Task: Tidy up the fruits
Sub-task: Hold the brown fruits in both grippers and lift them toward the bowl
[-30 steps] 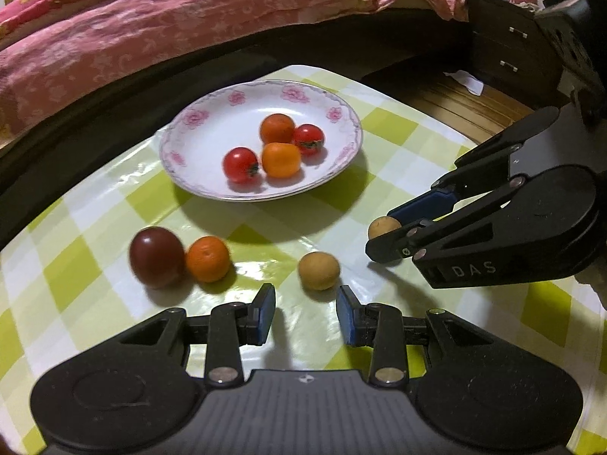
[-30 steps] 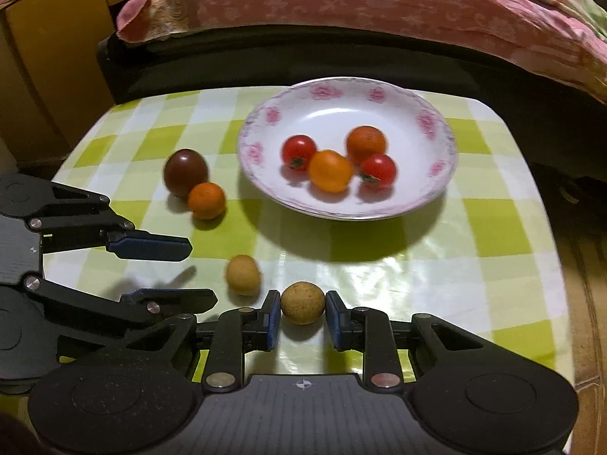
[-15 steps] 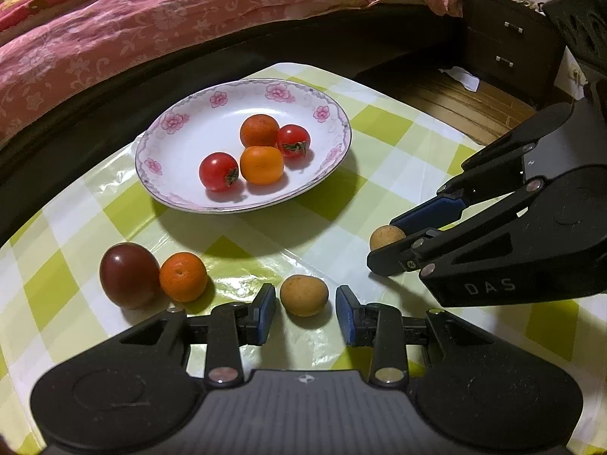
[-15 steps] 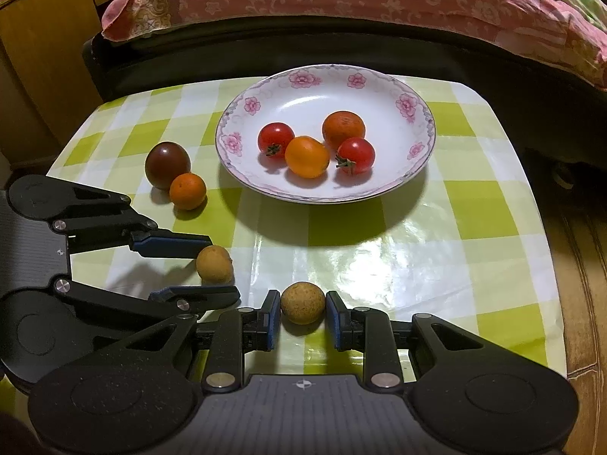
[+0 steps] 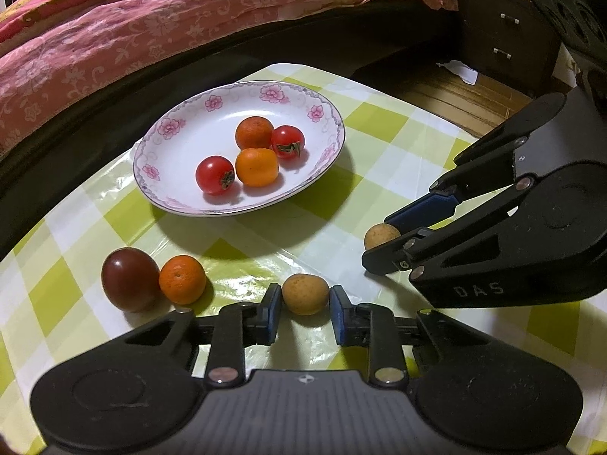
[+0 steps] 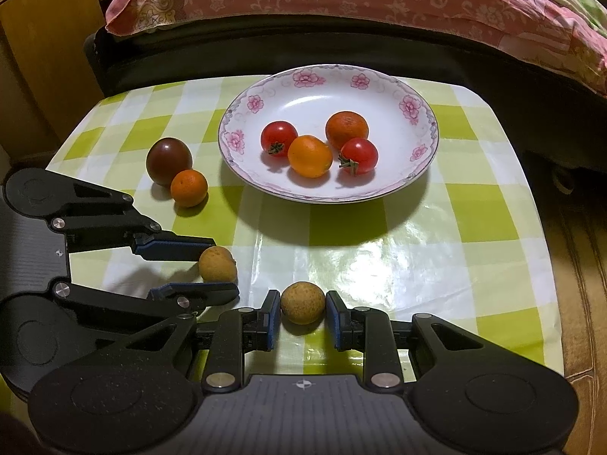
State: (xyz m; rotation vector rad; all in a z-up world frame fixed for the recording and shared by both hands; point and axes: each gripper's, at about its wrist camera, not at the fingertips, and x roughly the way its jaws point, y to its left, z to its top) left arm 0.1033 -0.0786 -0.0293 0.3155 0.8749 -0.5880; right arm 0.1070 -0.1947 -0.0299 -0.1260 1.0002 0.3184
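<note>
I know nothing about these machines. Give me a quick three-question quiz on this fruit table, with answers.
1. How many fruits lie in the flowered plate?
2. True or false: the right claw is empty.
3. Which fruit touches the dark plum on the checked cloth: A) a red tomato, B) a small orange, C) a tan fruit?

Key
1. Four: two red tomatoes and two oranges.
2. False: it is closed on a tan round fruit. The left claw has just been closing around another tan fruit.
3. B, the small orange.
</note>
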